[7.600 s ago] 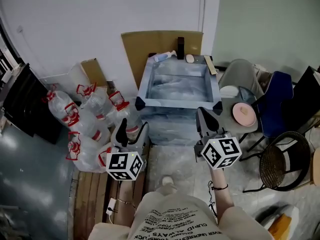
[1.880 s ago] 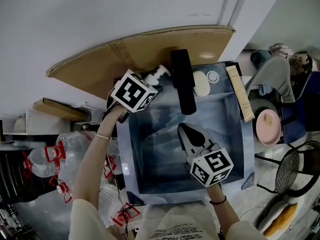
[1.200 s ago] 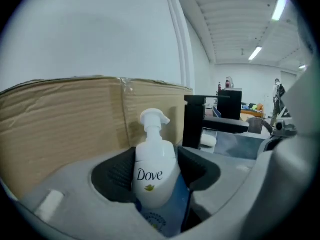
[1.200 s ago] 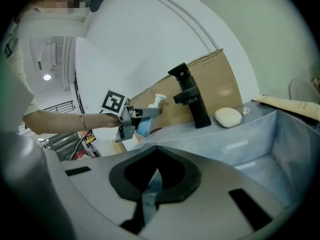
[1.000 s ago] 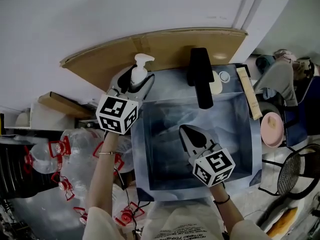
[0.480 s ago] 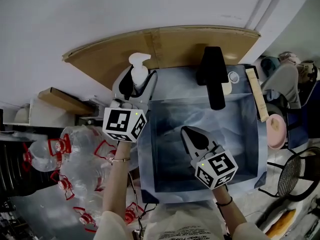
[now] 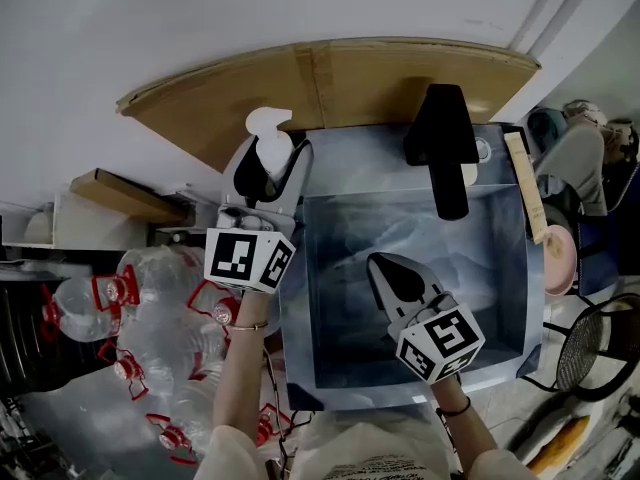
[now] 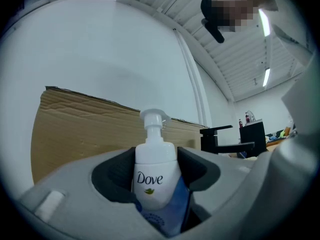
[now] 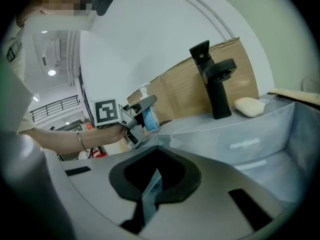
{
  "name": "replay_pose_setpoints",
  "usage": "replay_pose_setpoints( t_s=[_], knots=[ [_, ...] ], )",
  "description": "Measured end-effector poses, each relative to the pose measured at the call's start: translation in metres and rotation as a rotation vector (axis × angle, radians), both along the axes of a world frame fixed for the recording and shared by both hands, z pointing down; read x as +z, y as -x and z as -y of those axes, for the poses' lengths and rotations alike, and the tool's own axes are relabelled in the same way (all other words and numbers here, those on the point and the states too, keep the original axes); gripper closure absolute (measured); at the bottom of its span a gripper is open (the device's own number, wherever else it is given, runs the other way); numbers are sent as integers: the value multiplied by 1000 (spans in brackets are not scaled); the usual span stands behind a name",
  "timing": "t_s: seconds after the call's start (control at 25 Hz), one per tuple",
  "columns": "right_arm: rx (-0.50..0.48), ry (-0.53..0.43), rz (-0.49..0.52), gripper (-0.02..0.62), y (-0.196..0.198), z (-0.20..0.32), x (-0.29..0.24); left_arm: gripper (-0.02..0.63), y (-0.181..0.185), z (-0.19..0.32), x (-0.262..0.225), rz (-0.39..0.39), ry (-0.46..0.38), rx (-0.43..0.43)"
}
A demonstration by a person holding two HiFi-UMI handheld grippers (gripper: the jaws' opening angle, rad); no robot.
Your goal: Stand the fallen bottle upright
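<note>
A white pump soap bottle (image 7: 268,133) with a blue lower label stands upright at the back left corner of the sink, in front of the cardboard. My left gripper (image 7: 270,163) is shut on its body, a pad on each side. In the left gripper view the bottle (image 8: 154,176) fills the space between the jaws, pump head on top. My right gripper (image 7: 395,273) hangs over the sink basin with its jaws shut and nothing in them. From the right gripper view the bottle (image 9: 149,118) shows far off at the left, in the left gripper (image 9: 142,109).
The steel sink (image 7: 510,298) has a black faucet (image 7: 445,143) at its back rim and a soap bar (image 9: 249,106) beside it. Brown cardboard (image 7: 360,78) leans on the wall behind. Several large water jugs (image 7: 150,308) lie on the floor at left. A pink plate (image 7: 555,258) sits at right.
My left gripper has turned with the bottle in it, bringing the bottle from tilted to upright at the sink's back left corner. The right gripper has stayed where it was.
</note>
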State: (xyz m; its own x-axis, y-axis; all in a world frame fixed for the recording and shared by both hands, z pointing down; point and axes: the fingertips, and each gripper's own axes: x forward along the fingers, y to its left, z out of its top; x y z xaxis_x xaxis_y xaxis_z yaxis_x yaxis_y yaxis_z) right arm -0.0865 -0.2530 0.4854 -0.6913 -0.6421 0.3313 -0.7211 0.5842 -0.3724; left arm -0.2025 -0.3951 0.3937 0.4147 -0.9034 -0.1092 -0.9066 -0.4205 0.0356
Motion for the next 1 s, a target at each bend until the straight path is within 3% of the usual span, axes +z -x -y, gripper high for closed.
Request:
replay_pose_setpoints(
  t_s=[0.24,1.0],
  knots=[
    [-4,9,2,592,4,-3,3,345,4,1,-1,4,-6,3],
    [1,21,24,591,4,-8,6,344,-1,0,8,-7,49,136]
  ],
)
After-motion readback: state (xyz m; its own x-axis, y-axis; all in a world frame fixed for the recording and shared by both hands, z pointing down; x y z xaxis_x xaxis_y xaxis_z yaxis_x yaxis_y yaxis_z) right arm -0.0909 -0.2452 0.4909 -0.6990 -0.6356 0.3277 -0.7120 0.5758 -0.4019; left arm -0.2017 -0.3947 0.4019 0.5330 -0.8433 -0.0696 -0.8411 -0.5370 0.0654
